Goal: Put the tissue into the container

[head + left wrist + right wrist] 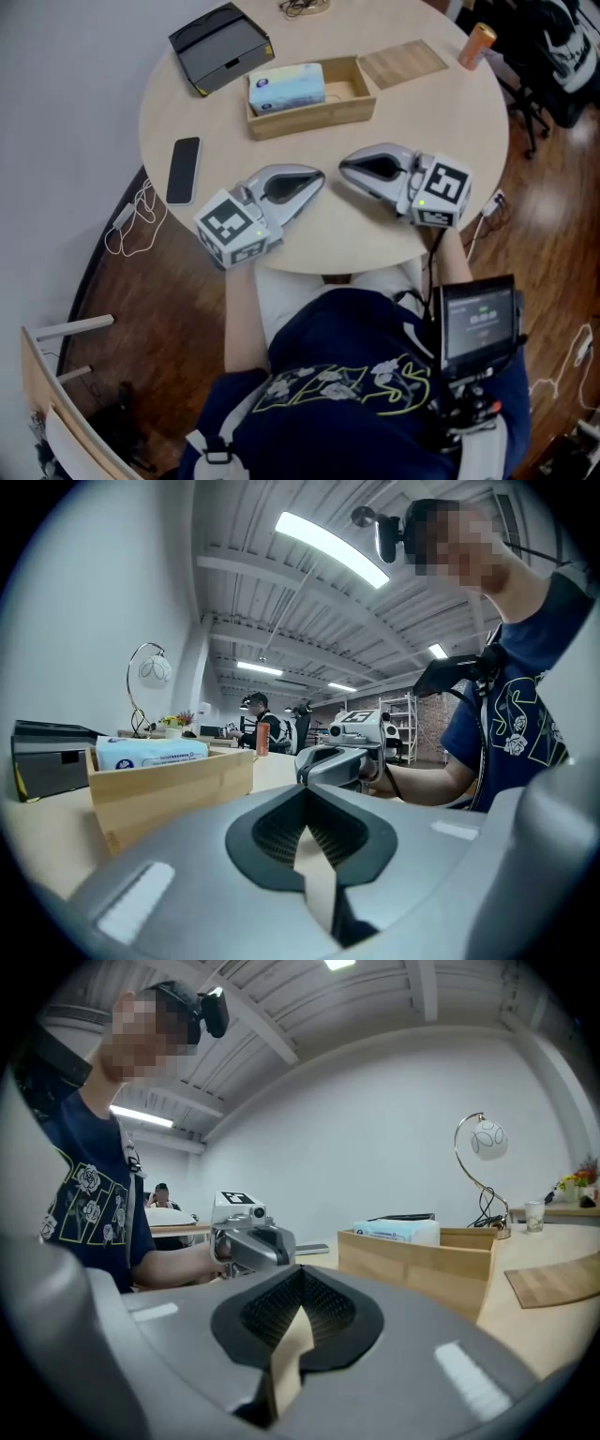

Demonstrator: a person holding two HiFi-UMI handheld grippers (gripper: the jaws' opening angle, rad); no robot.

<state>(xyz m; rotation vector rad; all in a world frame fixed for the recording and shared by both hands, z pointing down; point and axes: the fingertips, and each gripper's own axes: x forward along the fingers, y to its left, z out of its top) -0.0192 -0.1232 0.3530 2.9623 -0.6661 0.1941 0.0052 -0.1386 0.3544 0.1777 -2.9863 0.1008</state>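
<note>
A light blue tissue pack lies in the left half of the open wooden container at the back of the round table; it also shows as the tissue pack and the tissue pack. My left gripper rests on the table near the front edge, shut and empty. My right gripper rests beside it, also shut and empty, and the two tips point at each other. From the left gripper I see the right one ahead; from the right gripper I see the left one.
The container's wooden lid lies to its right. A dark grey box sits back left, a black phone at the left, an orange can at the far right edge. Cables lie at the back.
</note>
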